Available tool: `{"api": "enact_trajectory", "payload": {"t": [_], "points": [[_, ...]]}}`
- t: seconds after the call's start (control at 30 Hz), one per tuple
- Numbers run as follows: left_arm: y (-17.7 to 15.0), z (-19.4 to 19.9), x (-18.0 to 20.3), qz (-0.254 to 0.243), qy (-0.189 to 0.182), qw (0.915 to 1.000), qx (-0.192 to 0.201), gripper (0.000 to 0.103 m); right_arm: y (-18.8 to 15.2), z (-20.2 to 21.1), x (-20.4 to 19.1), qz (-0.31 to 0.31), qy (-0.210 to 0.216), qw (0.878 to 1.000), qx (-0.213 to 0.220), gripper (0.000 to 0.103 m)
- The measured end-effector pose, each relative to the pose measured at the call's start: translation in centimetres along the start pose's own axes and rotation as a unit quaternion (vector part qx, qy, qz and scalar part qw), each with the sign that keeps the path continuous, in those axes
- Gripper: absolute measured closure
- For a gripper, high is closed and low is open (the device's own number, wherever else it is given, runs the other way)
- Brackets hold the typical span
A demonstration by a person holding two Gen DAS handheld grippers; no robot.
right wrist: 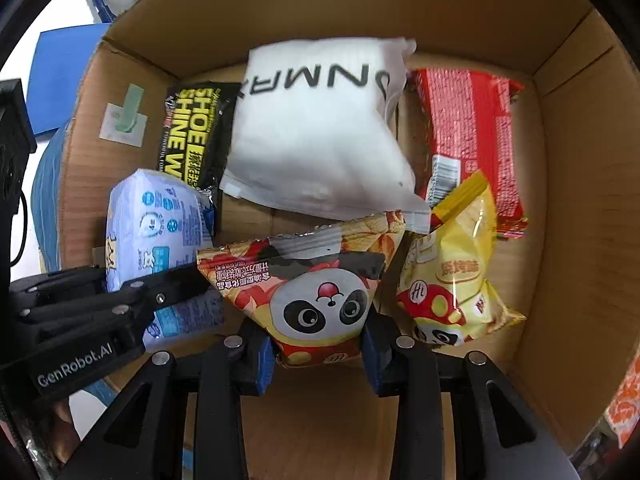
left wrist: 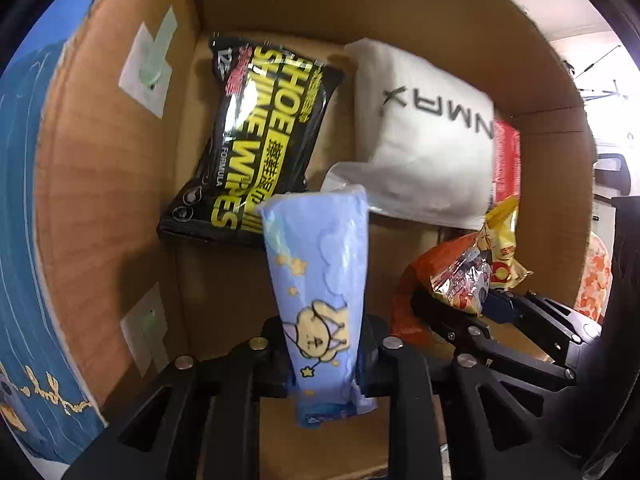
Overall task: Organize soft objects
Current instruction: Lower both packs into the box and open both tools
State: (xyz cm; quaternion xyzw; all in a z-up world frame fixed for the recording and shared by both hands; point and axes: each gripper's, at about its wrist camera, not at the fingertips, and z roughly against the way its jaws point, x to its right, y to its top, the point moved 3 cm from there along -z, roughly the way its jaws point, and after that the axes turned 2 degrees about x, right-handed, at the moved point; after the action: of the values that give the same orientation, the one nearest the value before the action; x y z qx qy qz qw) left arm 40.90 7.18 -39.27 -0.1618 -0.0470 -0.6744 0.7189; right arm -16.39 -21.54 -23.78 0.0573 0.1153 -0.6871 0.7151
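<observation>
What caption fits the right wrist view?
Right gripper holds a panda snack bag over a cardboard box of soft packs.

Cardboard box (right wrist: 568, 208), open at the top, holding soft packs. Black pack of shoe shine wipes (left wrist: 256, 136) with yellow lettering lies flat by the left wall. White pouch (right wrist: 316, 128) with dark lettering lies at the middle, overlapping the wipes pack's edge. Red wrapped pack (right wrist: 472, 136) lies flat to the right of the pouch. Yellow snack bag (right wrist: 456, 272) lies at the right, its top edge over the red pack. Pale blue tissue pack (left wrist: 320, 280) with cartoon print stands on end above the floor. Panda-print snack bag (right wrist: 320, 296) is held upright, touching the yellow bag.
</observation>
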Motion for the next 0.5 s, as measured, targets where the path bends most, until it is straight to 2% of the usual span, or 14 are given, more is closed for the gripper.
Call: {"api": "enact_trajectory", "payload": {"t": [0.1, 0.2, 0.3, 0.5], "points": [[-0.2, -0.7, 0.0, 0.004, 0.005, 1.0000, -0.006, 0.076, 0.0, -0.6, 0.0, 0.003, 0.000, 1.000, -0.010, 0.063], [-0.6, -0.9, 0.1, 0.009, 0.013, 0.9998, -0.013, 0.076, 0.1, -0.4, 0.1, 0.008, -0.007, 1.000, -0.008, 0.052], [-1.0, -0.4, 0.4, 0.009, 0.021, 0.9997, -0.006, 0.075, -0.2, 0.3, 0.5, 0.010, -0.013, 1.000, 0.001, 0.046], [-2.1, 2.4, 1.2, 0.006, 0.033, 0.9991, 0.027, 0.069, -1.0, 3.4, 1.3, 0.009, -0.021, 0.999, 0.026, 0.046]]}}
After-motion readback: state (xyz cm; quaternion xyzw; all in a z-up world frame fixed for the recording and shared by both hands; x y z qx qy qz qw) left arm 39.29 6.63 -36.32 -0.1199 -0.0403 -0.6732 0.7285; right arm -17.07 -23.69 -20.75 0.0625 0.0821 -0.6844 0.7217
